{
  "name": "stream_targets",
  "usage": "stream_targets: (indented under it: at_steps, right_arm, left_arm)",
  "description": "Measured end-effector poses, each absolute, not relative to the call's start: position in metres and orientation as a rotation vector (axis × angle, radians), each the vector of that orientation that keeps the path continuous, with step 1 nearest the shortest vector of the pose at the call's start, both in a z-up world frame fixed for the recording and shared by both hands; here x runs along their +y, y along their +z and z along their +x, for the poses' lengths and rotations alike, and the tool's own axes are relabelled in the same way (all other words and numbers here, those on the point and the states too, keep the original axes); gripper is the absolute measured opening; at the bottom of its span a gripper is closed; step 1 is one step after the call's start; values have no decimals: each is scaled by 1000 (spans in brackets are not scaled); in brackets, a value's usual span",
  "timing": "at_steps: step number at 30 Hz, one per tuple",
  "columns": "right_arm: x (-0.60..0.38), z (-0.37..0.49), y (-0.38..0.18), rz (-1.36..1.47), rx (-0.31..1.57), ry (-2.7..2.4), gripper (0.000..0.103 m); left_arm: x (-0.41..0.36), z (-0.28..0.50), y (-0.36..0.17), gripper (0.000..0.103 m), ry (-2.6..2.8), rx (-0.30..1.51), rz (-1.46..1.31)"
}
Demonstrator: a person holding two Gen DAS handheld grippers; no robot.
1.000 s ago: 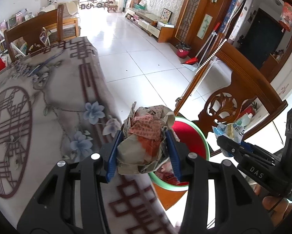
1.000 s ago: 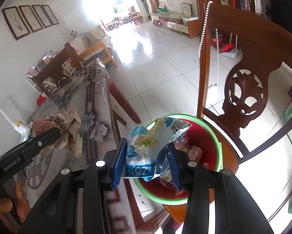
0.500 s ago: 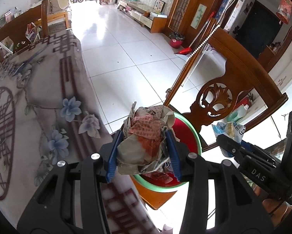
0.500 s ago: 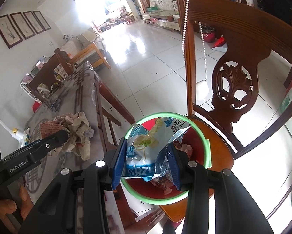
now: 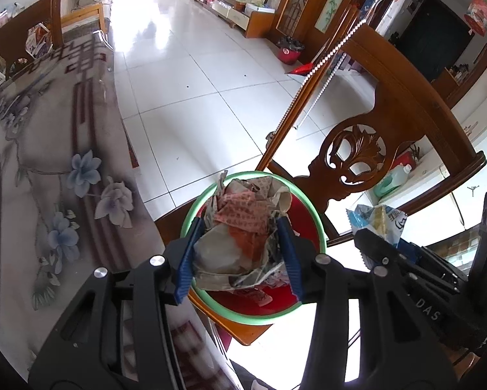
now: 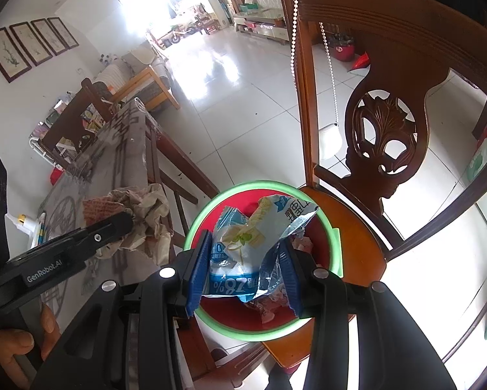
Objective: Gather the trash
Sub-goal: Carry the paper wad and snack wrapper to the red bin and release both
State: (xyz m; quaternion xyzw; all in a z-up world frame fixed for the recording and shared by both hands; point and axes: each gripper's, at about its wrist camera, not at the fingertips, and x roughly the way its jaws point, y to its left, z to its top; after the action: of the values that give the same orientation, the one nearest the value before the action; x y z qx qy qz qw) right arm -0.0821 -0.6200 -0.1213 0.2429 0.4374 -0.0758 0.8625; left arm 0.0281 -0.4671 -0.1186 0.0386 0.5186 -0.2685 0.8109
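My left gripper (image 5: 240, 253) is shut on a crumpled wad of paper (image 5: 240, 227), beige with an orange-red patch, and holds it right over a red basin with a green rim (image 5: 308, 214). That basin stands on the seat of a wooden chair (image 6: 357, 247). My right gripper (image 6: 245, 269) is shut on a blue-and-white snack bag (image 6: 253, 243), also above the basin (image 6: 204, 214). Scraps of wrapper lie on the basin's red bottom. In the right wrist view the left gripper (image 6: 126, 224) with its paper wad (image 6: 142, 214) shows at the left, near the table edge.
A table with a flowered grey cloth (image 5: 48, 162) runs along the left. The chair's carved back (image 5: 357, 162) rises just behind the basin, with a bead cord (image 6: 294, 32) hanging from it. White tiled floor (image 5: 194, 81) lies beyond. A hand (image 6: 19, 341) grips the left tool.
Both grippers have moved off the table side toward the chair. The paper wad now hangs over the basin instead of the table edge. The snack bag sits lower over the basin.
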Motion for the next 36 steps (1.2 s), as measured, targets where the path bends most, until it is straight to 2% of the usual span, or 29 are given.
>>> stream_targets:
  at_steps: [20, 28, 31, 33, 36]
  right_arm:
    - [-631, -70, -130, 515, 938, -154, 39]
    - [-633, -66, -134, 517, 950, -160, 39]
    - [-632, -65, -136, 516, 954, -160, 39]
    - [-630, -64, -137, 516, 958, -159, 39]
    - [-627, -61, -139, 509, 965, -156, 39]
  left_arm:
    - [-479, 41, -132, 47, -570, 1159, 88]
    - [-483, 45, -137, 52, -579, 1176, 87]
    - [-482, 45, -137, 57, -578, 1172, 87]
    - [-480, 44, -134, 66, -577, 1155, 83]
    - [-475, 44, -129, 73, -578, 1134, 68]
